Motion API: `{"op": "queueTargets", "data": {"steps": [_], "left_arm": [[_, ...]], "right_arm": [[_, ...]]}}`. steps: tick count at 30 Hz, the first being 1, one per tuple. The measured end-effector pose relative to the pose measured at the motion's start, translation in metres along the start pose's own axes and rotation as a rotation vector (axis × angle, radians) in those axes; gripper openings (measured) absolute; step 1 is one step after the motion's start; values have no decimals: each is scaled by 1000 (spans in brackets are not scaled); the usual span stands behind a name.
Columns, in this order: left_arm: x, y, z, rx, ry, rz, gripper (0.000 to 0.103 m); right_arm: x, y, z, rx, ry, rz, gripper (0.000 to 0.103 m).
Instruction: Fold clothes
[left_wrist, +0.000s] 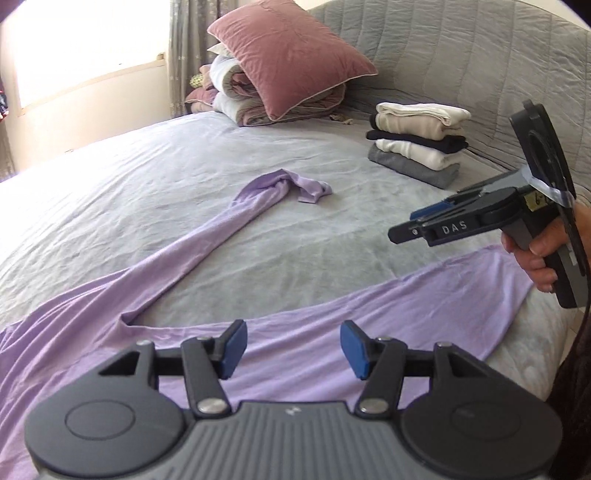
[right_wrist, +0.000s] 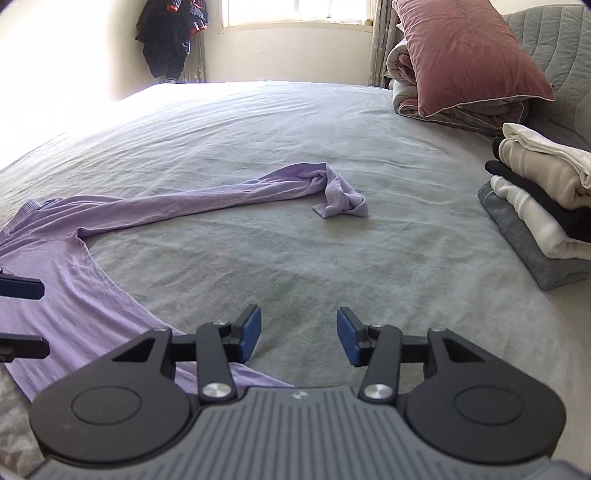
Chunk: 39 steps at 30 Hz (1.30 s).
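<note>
Lilac shirt (left_wrist: 295, 306) is spread on bed (left_wrist: 110, 192) | left gripper (left_wrist: 291, 349) jaws held wide apart, empty | right gripper (right_wrist: 299, 334) jaws held wide apart, empty

The letters "DAS" are printed in white on the side of the right gripper (left_wrist: 400, 230), seen at the right of the left wrist view. A small label taped farther back on its body carries handwriting, of which only a "6" can be read.
</note>
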<state>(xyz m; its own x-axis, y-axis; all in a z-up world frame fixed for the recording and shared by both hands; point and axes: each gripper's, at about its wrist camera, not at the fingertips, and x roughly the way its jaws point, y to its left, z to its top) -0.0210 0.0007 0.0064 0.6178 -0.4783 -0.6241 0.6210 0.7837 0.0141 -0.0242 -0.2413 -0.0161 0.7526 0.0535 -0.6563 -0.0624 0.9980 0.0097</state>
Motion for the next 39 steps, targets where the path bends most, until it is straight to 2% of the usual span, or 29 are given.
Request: {"op": "queueTargets", "data": {"steps": [5, 10, 15, 18, 23, 30, 36, 39], "left_arm": [[26, 38, 13, -39, 19, 66, 57], [46, 71, 22, -58, 36, 110, 57], [61, 101, 24, -158, 39, 90, 51], [72, 103, 23, -164, 45, 78, 51], [89, 101, 21, -154, 58, 80, 51], [97, 122, 29, -174, 49, 98, 50], [102, 150, 37, -153, 66, 165, 50], [101, 166, 38, -146, 66, 188, 50]], "right_arm": [[34, 0, 33, 55, 46, 21, 50], [61, -15, 65, 119, 42, 60, 50], [96, -28, 77, 260, 63, 167, 49], [117, -32, 81, 339, 79, 213, 47], [146, -38, 87, 435, 86, 241, 45], [165, -40, 94, 470, 43, 219, 45], [170, -42, 97, 472, 16, 190, 33], [164, -38, 101, 416, 11, 167, 33]]}}
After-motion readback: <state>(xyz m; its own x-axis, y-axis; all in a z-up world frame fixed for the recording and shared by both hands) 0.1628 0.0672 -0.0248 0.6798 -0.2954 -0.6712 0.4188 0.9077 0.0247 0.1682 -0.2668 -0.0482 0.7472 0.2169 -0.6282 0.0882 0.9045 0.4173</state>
